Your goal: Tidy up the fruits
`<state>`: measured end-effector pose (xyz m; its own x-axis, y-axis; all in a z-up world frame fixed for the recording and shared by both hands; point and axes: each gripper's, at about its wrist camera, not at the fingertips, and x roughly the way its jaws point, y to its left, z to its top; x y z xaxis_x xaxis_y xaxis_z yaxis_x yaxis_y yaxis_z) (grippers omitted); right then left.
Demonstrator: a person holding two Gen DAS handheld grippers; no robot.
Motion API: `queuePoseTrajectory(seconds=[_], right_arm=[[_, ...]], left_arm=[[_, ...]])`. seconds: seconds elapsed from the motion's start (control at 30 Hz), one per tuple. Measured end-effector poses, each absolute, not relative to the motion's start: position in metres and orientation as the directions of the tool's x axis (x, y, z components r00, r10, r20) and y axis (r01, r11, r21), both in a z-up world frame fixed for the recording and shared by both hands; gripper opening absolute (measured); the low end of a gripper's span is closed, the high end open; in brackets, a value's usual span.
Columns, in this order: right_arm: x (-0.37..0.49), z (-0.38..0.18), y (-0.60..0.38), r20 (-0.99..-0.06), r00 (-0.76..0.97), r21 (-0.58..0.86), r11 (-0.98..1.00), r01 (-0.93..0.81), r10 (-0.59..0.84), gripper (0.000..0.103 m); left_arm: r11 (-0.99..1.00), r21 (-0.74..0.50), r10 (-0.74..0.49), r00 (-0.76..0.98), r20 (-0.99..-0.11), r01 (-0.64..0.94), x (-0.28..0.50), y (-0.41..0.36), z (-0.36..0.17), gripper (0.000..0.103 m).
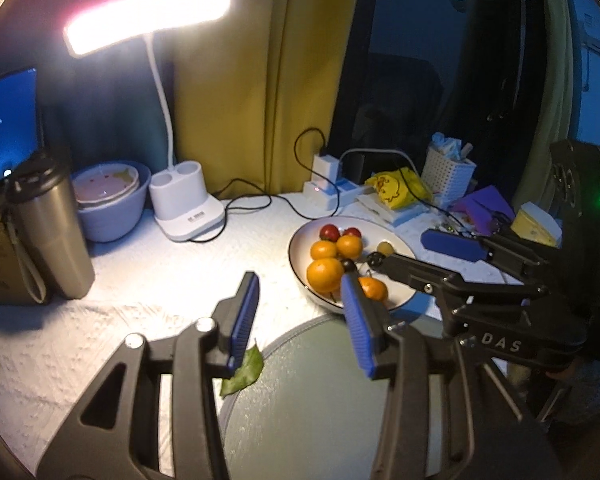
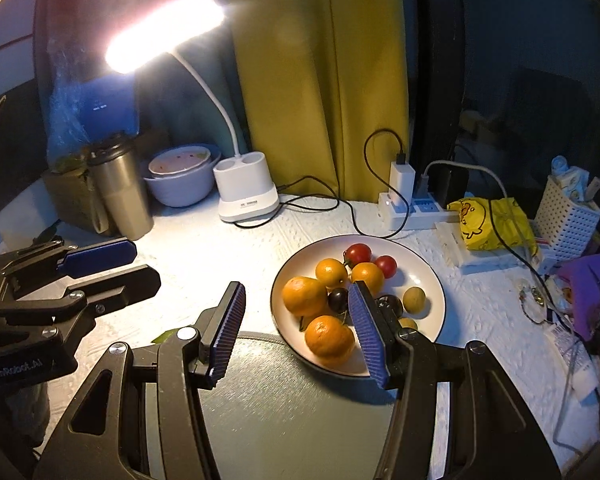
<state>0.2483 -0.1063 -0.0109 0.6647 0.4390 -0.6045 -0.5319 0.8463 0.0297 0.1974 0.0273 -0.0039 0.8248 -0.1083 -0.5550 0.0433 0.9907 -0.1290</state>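
Note:
A white plate [image 2: 432, 280] holds several oranges [image 2: 305, 295], two red cherry tomatoes [image 2: 358, 253], dark round fruits [image 2: 338, 299] and small yellow-green fruits [image 2: 414, 299]. In the left wrist view the same plate [image 1: 296, 248] lies to the right of centre. A round grey-green dish [image 2: 292, 400] lies empty in front of it, with a green leaf [image 1: 244, 372] at its left edge. My left gripper [image 1: 300, 320] hovers open over the dish's far edge, nothing between its pads. My right gripper [image 2: 298, 332] is open over the plate's near left rim, holding nothing.
A lit white desk lamp [image 2: 246, 196] stands at the back. Left of it are a lilac bowl [image 2: 180, 188] and a steel tumbler [image 2: 122, 192]. A power strip with chargers [image 2: 404, 204], cables, a yellow bag [image 2: 488, 224] and a white basket [image 2: 568, 220] crowd the right.

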Motion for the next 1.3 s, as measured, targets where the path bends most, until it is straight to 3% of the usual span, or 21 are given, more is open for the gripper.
queuePoseTrajectory(seconds=[0.33,0.4,0.47,0.5,1.07,1.3], right_arm=[[0.206,0.021,-0.118,-0.548,0.706,0.016,0.85,-0.527,0.448,0.057],[0.198,0.028,-0.121,-0.54,0.714,0.011,0.852,-0.523,0.445,0.057],[0.187,0.036,-0.124,-0.526,0.725,0.003,0.854,-0.521,0.445,0.057],[0.181,0.04,-0.126,-0.518,0.731,-0.002,0.854,-0.521,0.445,0.057],[0.106,0.088,-0.152,-0.405,0.809,-0.04,0.876,-0.481,0.426,0.057],[0.082,0.095,-0.161,-0.371,0.832,-0.054,0.884,-0.464,0.413,0.069]], left_arm=[[0.995,-0.09,-0.082,0.862,-0.5,0.042,0.157,0.016,0.021,0.047],[0.996,-0.079,-0.068,0.874,-0.481,0.034,0.147,0.014,0.028,0.069],[0.997,-0.075,-0.065,0.884,-0.462,0.033,0.139,0.012,0.035,0.083],[0.997,-0.068,-0.061,0.89,-0.451,0.033,0.134,0.011,0.039,0.084],[1.0,-0.026,-0.021,0.953,-0.302,0.014,0.067,-0.005,0.075,0.09],[0.999,-0.051,-0.001,0.976,-0.219,-0.01,0.036,-0.004,0.087,0.09]])
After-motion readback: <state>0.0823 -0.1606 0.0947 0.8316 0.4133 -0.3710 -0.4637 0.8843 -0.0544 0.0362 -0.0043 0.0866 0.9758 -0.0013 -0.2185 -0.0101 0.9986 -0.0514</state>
